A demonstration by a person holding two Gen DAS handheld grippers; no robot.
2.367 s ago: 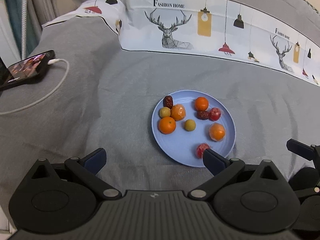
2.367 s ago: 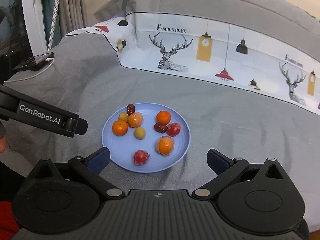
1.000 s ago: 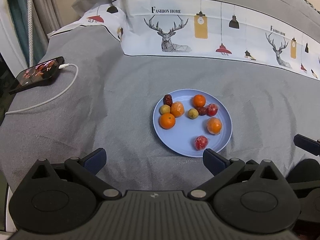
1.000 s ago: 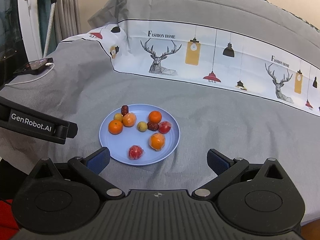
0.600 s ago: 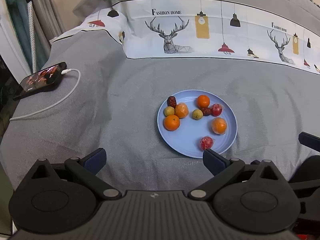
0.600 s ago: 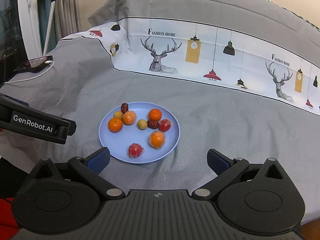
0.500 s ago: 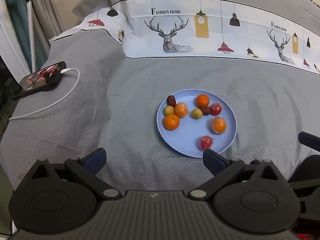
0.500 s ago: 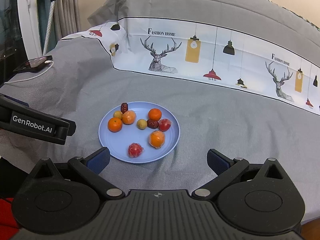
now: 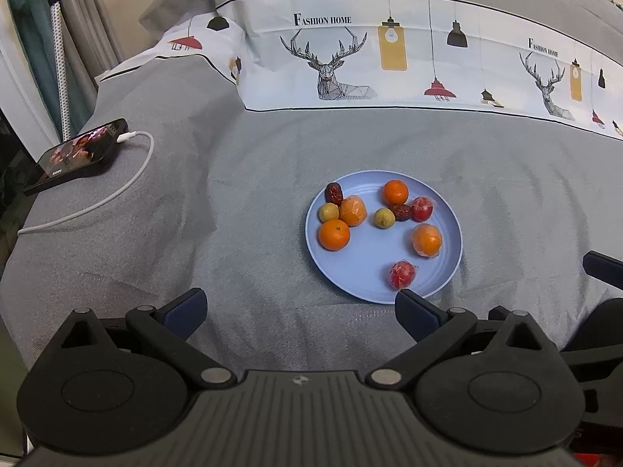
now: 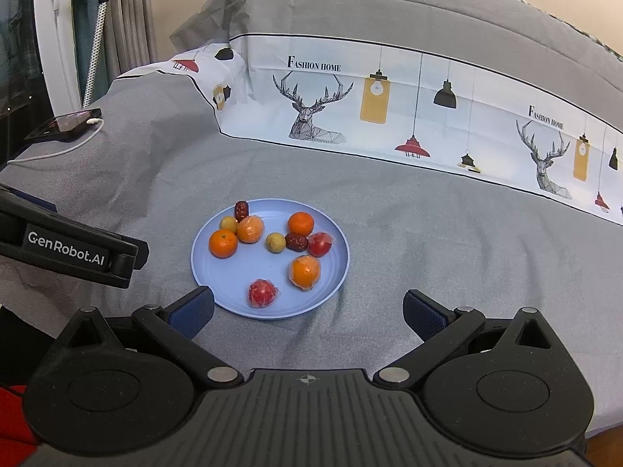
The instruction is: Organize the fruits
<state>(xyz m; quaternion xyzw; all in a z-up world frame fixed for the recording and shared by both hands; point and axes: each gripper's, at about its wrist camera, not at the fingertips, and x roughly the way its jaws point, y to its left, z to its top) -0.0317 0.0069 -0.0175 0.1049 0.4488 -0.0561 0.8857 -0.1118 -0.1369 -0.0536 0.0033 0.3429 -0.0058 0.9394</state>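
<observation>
Tongs, left: left tongs (image 9: 298,307) stood wide apart and held nothing, hanging over the bed short of the plate's near rim, at about its 7 o'clock.
Tongs, right: right tongs (image 10: 307,313) were likewise spread and bare, centred just off the plate's 5 o'clock edge.
Fruits: all nine lay on the blue plate (image 10: 233,272); oranges, yellow fruits and dates bunched from 10 to 2 o'clock, a wrapped red fruit (image 10: 263,292) lay alone at 6 o'clock.
Why so held: judged as a pause to choose a piece; neither pair was committed to one.
Edges: the plate's low rim kept round fruit from rolling onto the soft grey bedspread (image 9: 233,179).
Open room: bare cover lay all round the plate; the plate's middle was also free.
Clutter: a phone (image 9: 78,153) on its cable sat well apart at 10 o'clock.
</observation>
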